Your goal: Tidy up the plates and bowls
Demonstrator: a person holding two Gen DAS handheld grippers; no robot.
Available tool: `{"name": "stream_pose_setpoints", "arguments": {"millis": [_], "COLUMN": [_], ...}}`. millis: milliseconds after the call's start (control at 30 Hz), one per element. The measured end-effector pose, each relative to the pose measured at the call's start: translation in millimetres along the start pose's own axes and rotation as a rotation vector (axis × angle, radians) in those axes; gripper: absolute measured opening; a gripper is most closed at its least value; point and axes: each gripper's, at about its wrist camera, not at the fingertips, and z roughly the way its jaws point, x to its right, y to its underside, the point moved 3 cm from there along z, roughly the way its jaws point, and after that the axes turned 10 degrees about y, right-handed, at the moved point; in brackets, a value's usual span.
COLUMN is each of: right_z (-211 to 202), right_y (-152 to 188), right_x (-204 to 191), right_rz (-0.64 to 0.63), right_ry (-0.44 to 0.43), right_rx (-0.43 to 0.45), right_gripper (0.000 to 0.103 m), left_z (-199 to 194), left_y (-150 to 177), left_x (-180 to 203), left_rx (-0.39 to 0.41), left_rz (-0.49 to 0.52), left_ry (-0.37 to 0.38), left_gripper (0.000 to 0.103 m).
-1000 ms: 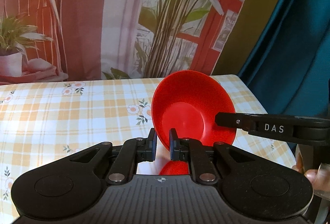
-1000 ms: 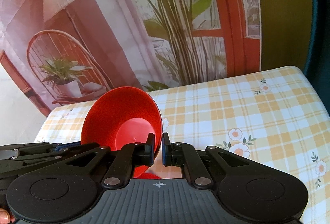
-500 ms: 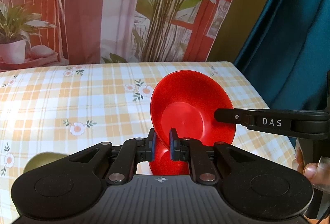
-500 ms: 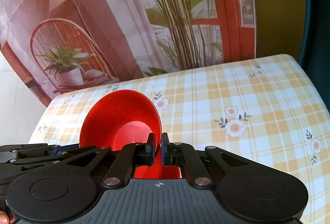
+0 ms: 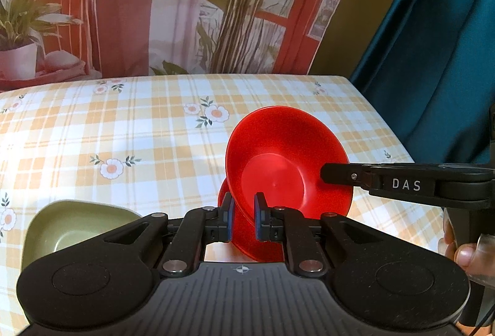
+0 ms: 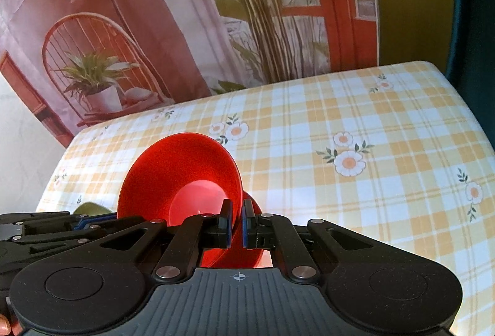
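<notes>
A red bowl [image 5: 278, 169] hangs tilted above the checked tablecloth [image 5: 123, 125], its inside turned toward both cameras. My left gripper [image 5: 243, 212] is shut on its near rim. The right gripper's black finger [image 5: 340, 178] comes in from the right and meets the bowl's right rim. In the right wrist view the same red bowl [image 6: 179, 175] sits left of centre with my right gripper [image 6: 236, 218] shut on its right rim. The left gripper [image 6: 77, 221] lies at the bowl's left side. More red shows under the pads; whether it belongs to this bowl I cannot tell.
A green bowl [image 5: 77, 227] rests on the cloth at lower left, and only its edge [image 6: 89, 207] shows in the right wrist view. A printed backdrop [image 5: 154, 11] closes the far table edge. A teal curtain [image 5: 433, 57] hangs beyond the right edge. A person's fingers [image 5: 464, 255] hold the right tool.
Both grippers have sunk toward the table with the red bowl still held. More tablecloth shows, and the green bowl has come into view at lower left.
</notes>
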Motion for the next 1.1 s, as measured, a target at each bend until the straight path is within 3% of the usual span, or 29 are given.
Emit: {"name": "stream_pose_setpoints", "arguments": {"millis": [1100], "right_z": [15.6], "right_y": [20.3], "right_x": [0.7], "right_rz": [-0.034], "right_ry": [0.018], "right_rx": [-0.053], "right_gripper": [0.007], "left_z": [10.8], "left_y": [14.3], "left_x": [-6.2], "left_rx": [-0.066], "left_rz": [-0.004], "left_ry": [-0.008], "left_gripper": [0.015]}}
